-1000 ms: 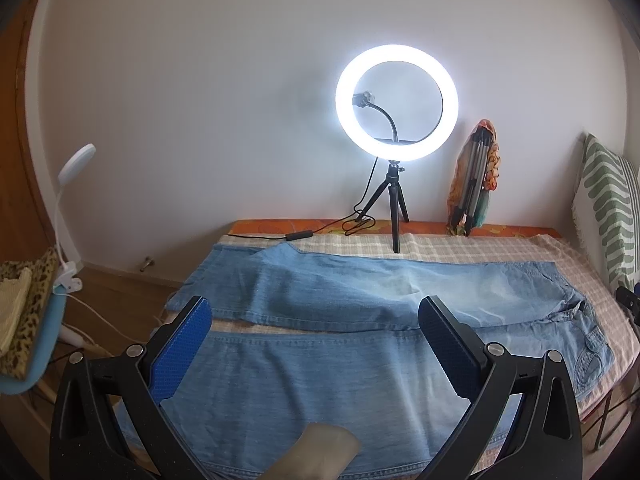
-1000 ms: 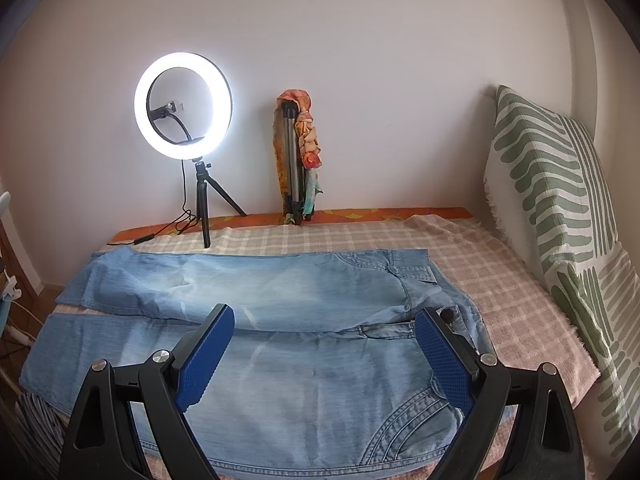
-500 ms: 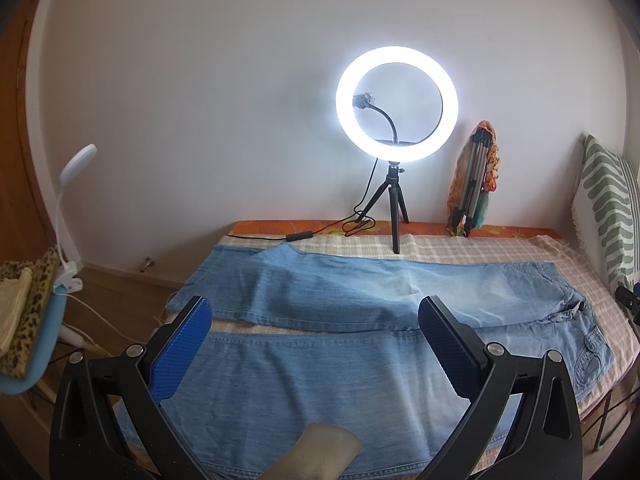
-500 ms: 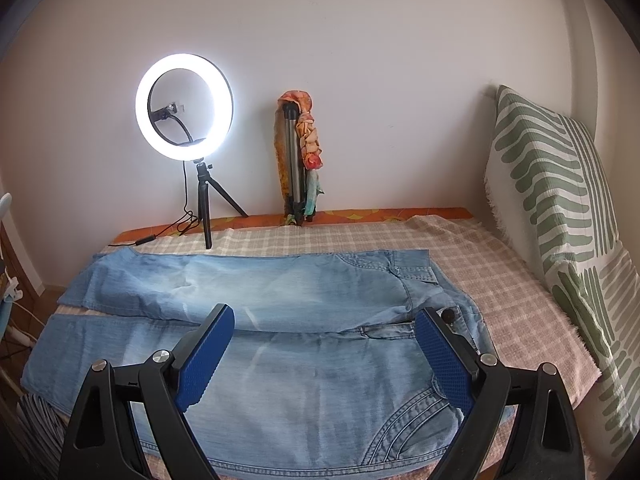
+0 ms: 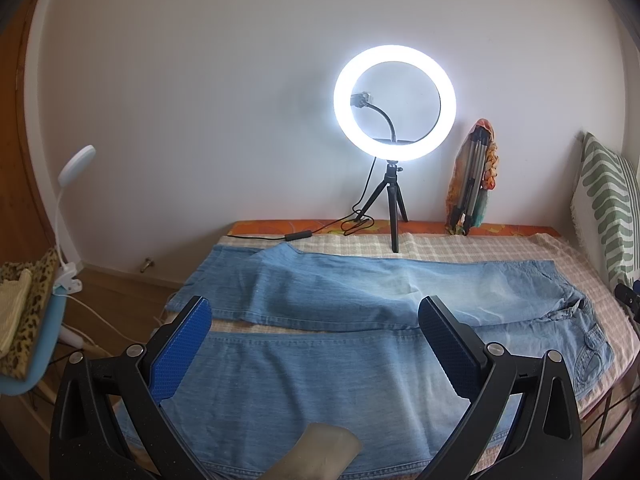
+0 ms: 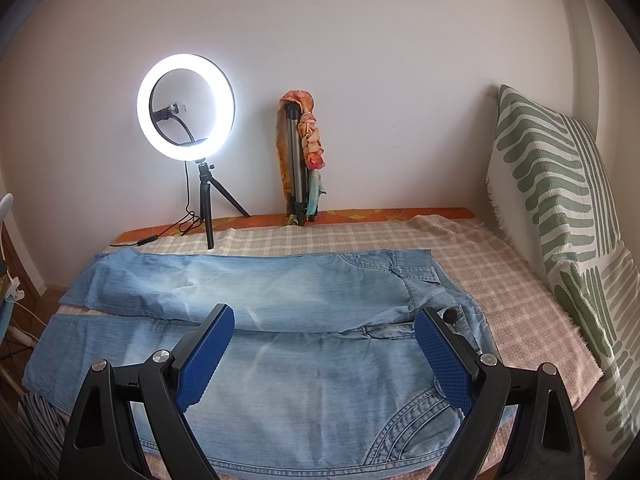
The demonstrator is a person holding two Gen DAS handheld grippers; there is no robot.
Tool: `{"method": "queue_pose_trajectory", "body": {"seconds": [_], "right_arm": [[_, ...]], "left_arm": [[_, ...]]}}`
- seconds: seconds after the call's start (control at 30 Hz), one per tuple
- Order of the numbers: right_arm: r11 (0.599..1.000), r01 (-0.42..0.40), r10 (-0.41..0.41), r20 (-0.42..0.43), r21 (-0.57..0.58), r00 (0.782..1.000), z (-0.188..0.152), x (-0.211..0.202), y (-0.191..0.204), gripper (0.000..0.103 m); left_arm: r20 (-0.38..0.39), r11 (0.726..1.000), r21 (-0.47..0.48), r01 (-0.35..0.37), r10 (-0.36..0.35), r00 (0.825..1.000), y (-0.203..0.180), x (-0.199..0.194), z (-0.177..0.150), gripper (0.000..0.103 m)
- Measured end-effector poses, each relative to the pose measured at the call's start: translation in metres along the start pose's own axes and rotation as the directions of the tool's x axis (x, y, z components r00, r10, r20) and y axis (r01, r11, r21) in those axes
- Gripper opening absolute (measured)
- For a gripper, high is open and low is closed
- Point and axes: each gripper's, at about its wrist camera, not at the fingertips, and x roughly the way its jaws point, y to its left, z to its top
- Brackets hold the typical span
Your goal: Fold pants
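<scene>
Light blue denim pants (image 5: 320, 380) (image 6: 304, 364) lie spread flat across the bed, legs side by side pointing left and the waist at the right. The far leg has a small fold near its left end. My left gripper (image 5: 316, 312) hovers open above the near leg, nothing between its blue pads (image 5: 180, 344). Over the hip and waist end my right gripper (image 6: 324, 320) is open too, also holding nothing. A dark button (image 6: 451, 315) shows at the waistband.
A lit ring light on a small tripod (image 5: 394, 104) (image 6: 186, 106) stands at the bed's far edge with its cable. A folded tripod draped with cloth (image 6: 300, 160) leans on the wall. A green-striped pillow (image 6: 560, 216) sits at right. A chair with clip lamp (image 5: 44, 304) is left.
</scene>
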Motion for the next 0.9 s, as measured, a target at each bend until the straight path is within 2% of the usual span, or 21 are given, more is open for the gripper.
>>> {"method": "queue_pose_trajectory", "body": {"seconds": [0.9], "right_arm": [[1.000,-0.003,0.003,-0.003,-0.002,1.000,-0.0001,0.0024,0.0059,0.093]], "left_arm": [[-0.009,1.000,0.002,0.001,-0.001,1.000,0.0016,0.0047,-0.0013,0.103]]}}
